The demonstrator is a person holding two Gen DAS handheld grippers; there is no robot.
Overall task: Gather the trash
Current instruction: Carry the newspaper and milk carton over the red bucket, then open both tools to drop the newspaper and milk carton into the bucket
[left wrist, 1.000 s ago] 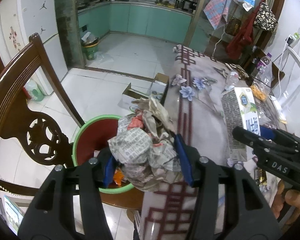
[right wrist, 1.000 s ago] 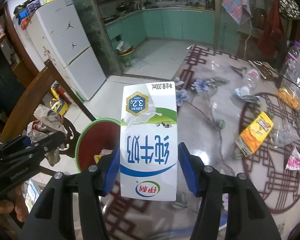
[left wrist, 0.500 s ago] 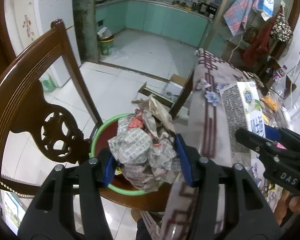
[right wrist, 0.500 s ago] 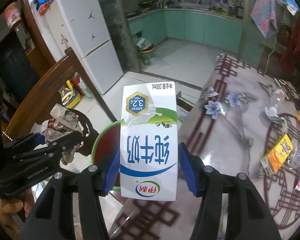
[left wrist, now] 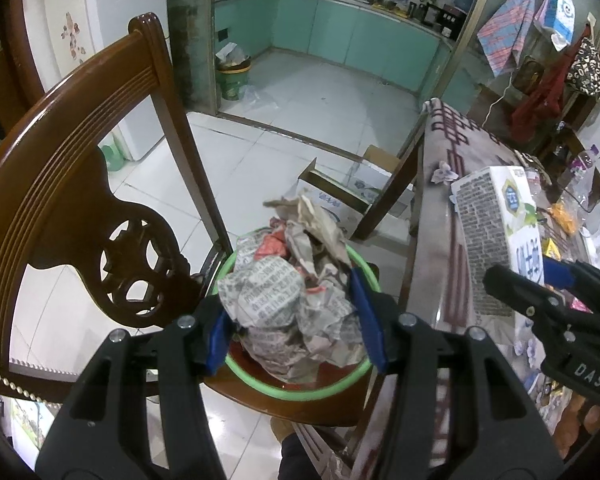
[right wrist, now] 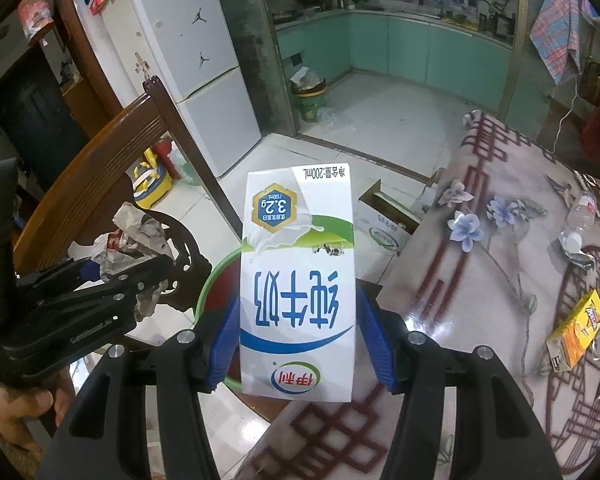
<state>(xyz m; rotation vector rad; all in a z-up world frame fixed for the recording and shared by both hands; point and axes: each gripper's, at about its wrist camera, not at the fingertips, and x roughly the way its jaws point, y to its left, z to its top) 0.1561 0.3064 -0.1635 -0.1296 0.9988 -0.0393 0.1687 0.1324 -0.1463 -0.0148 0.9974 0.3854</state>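
Note:
My left gripper point(left wrist: 296, 316) is shut on a crumpled newspaper wad point(left wrist: 284, 296), which hangs right over a green-rimmed red bin point(left wrist: 300, 392) standing on a chair seat. My right gripper point(right wrist: 298, 336) is shut on a white milk carton point(right wrist: 298, 280) with blue lettering, held upside down near the table's edge, with the bin point(right wrist: 216, 276) just behind and left of it. In the left wrist view the carton point(left wrist: 496, 232) and the right gripper's fingers point(left wrist: 540, 300) show at the right. The right wrist view has the left gripper point(right wrist: 100, 276) with the wad point(right wrist: 136, 240) at the left.
A carved wooden chair back point(left wrist: 80, 184) rises left of the bin. The table point(right wrist: 480, 280) with a patterned cloth carries a yellow packet point(right wrist: 576, 328), a crushed bottle point(right wrist: 580, 216) and wrappers. An open cardboard box point(left wrist: 352, 192) lies on the tiled floor. A fridge point(right wrist: 188, 68) stands behind.
Both grippers have shifted left, off the table toward the chair. The wad now hangs squarely over the bin, and the carton has come to the table's edge beside it. Both grips are unchanged.

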